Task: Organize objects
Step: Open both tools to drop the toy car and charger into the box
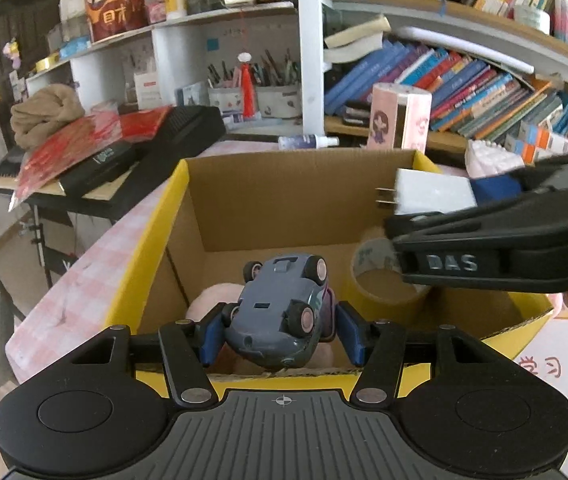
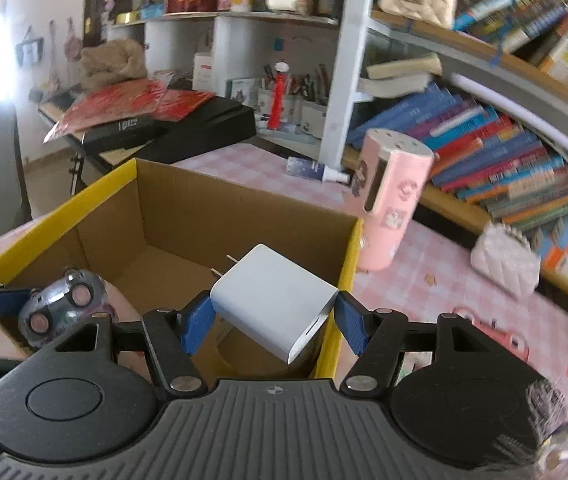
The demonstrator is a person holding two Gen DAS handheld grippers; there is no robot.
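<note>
Your left tool (image 1: 279, 334) grips the car (image 1: 279, 316), your right tool (image 2: 271, 324) the charger (image 2: 273, 302); the box (image 1: 284, 200) lies directly below both.

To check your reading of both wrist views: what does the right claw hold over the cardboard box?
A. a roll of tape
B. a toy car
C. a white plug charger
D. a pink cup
C: the right claw is shut on the white plug charger above the cardboard box; the left claw holds the toy car.
</note>
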